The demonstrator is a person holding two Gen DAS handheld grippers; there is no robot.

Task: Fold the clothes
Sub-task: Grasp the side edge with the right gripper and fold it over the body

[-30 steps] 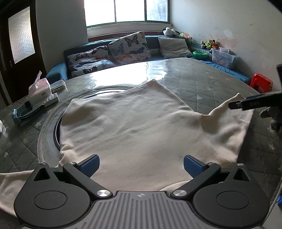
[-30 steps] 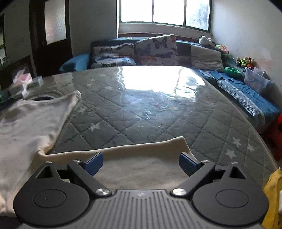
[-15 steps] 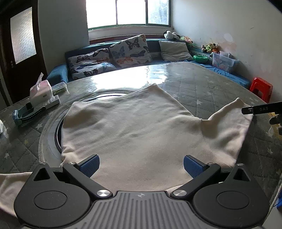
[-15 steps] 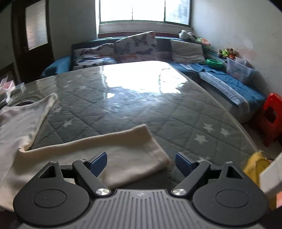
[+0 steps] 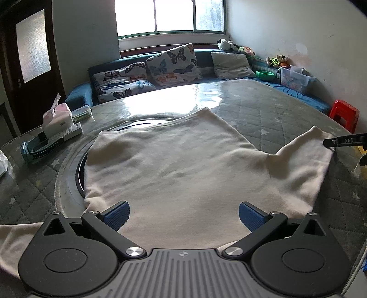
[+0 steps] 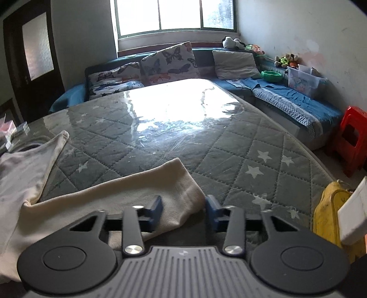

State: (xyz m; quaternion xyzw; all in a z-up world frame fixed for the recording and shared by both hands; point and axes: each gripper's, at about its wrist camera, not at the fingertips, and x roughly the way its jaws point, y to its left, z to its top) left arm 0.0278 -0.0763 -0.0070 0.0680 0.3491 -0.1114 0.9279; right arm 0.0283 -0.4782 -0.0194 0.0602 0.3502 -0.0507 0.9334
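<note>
Now your right gripper (image 6: 183, 209) looks different from half a second ago. Back then its blue fingers stood far apart over the sleeve. Now they have come much closer together, with the cuff end of the sleeve (image 6: 146, 190) between them. There is a gap on each side of the cloth, so they are not pinching it yet. This gripper has also slid toward the sleeve's end.

Your left gripper (image 5: 183, 214) has hardly changed. Its fingers are spread wide, just as before, and they hold nothing. They sit low over the near edge of the cream top (image 5: 179, 165).

The cream top lies flat on the grey quilted table cover (image 6: 229, 149) with white stars. Its body runs away from you, toward the window (image 5: 169, 16), with its straight edge at the far end. The sleeve on your right sticks out sideways, and its long side runs left to right. In the left view you can see the tip of your right gripper (image 5: 344, 140) beside that sleeve's end, with the letters "DAS" on it. That is the only writing you can read.

On the left of the table sits a pink and white tissue pack (image 5: 57, 117). A red stool (image 6: 351, 137) stands on the floor to the right. A yellow thing (image 6: 330, 206) is near the table's right edge.
</note>
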